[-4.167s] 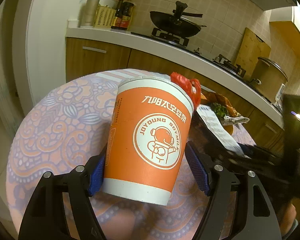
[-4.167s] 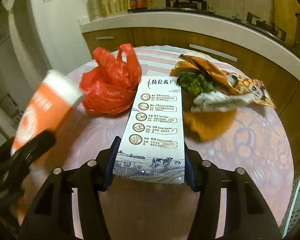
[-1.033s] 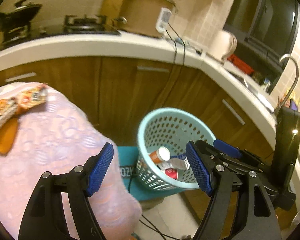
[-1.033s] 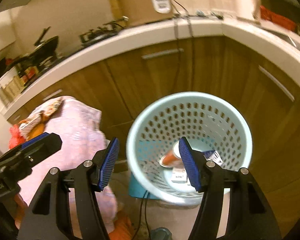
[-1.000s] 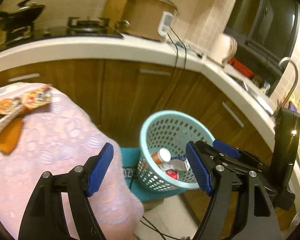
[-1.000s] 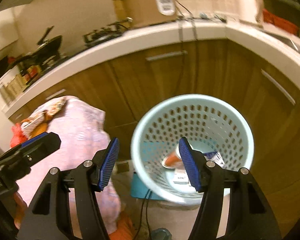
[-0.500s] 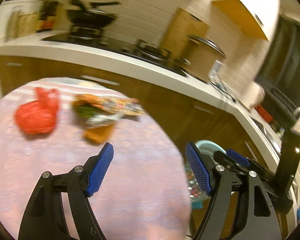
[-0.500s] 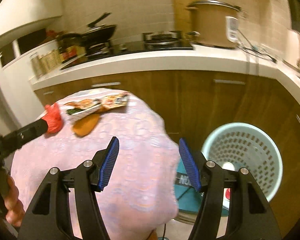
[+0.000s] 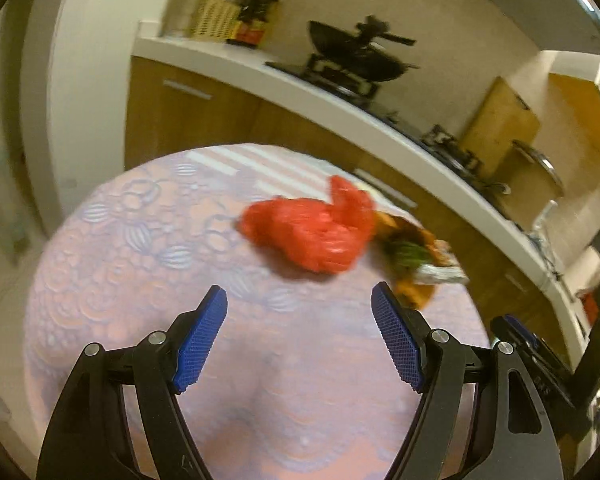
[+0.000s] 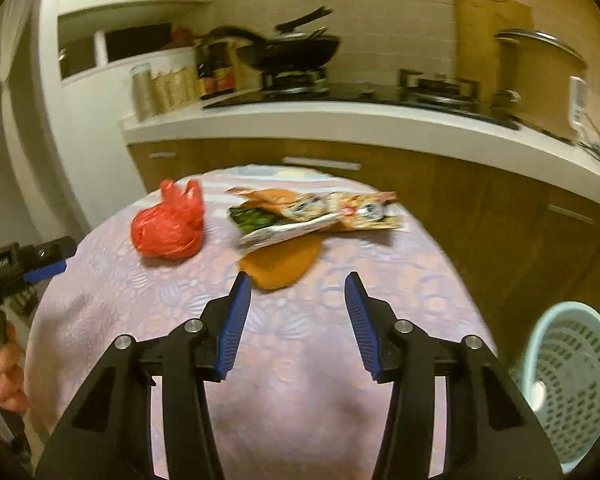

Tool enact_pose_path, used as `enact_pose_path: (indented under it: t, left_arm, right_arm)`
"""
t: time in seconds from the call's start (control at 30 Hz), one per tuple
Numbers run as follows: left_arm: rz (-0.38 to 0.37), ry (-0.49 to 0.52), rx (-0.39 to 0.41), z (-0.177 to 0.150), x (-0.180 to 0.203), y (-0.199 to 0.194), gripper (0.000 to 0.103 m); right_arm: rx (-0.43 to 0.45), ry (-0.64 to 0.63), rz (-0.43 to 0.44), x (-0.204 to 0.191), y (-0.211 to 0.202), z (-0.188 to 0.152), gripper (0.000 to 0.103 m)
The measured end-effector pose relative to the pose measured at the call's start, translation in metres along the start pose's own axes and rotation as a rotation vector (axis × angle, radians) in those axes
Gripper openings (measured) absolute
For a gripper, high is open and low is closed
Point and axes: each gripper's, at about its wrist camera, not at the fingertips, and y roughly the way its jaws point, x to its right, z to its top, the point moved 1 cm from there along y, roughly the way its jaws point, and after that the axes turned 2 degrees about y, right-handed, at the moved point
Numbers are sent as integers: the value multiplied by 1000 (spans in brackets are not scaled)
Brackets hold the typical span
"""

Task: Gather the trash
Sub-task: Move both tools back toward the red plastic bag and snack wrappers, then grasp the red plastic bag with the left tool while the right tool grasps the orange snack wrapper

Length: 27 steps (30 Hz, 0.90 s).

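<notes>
Tablecloth (image 10: pixel 112 292) patterned pink-lilac; wooden cabinets (image 10: pixel 460 200) behind; left claw (image 9: pixel 299 336) and right claw (image 10: pixel 296 320) both spread, empty.

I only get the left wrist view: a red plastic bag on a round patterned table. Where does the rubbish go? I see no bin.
Observer: The right wrist view shows a pale blue perforated plastic basket beside the table, lower down on its right.
Operator: Is the other gripper carrying anything?
Observer: No, the right gripper is open and empty.
Operator: What lies behind the bag?
Observer: A long printed snack wrapper, right of the red plastic bag and apart from it.
</notes>
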Motion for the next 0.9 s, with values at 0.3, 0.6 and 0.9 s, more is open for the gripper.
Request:
enact_pose_path:
  t: [0.3, 0.6, 0.9]
  left_arm:
    - [5, 20, -68, 26, 15, 61, 85]
    - [68, -1, -129, 42, 20, 124, 85]
    - [-51, -3, -104, 30, 13, 133, 50]
  right_arm:
    - [-86, 82, 22, 11, 42, -14, 46]
    - [-98, 154, 61, 27, 44, -15, 46]
    - [-106, 136, 71, 26, 39, -5, 46]
